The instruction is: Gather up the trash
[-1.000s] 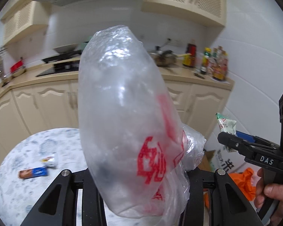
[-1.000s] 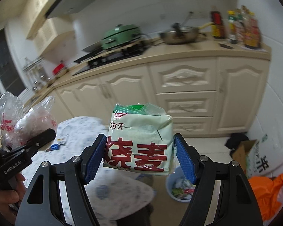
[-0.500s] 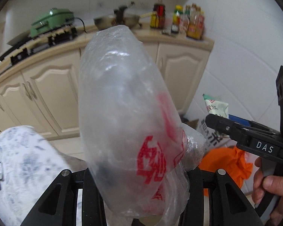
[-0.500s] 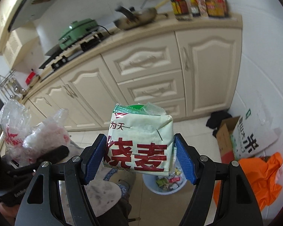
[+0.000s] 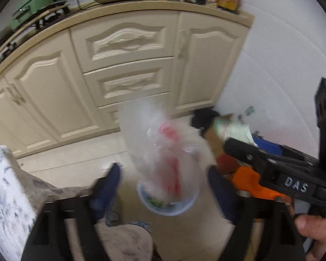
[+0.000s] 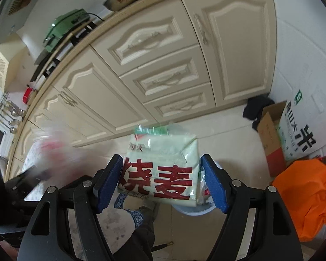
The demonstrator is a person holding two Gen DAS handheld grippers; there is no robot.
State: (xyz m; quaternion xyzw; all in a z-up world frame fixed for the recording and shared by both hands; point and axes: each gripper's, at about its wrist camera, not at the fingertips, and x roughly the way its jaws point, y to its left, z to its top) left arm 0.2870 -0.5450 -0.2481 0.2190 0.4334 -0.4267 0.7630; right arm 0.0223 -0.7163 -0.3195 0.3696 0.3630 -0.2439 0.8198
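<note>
Left gripper [image 5: 163, 187] spreads wide, clear bag [image 5: 163, 150] dropping between its fingers toward the bin [image 5: 184, 208]; right gripper [image 6: 162, 182] clamps the packet [image 6: 160, 169], undumped.

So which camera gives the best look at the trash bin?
The left wrist view: the trash bin shows its rim and contents beneath the blurred plastic bag. In the right wrist view the dumpling packet hides most of it.

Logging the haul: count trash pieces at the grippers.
2. The clear plastic bag, blurred, is between the left gripper's parted fingers above the bin; the green packet is clamped in the right gripper. Others may be hidden.
</note>
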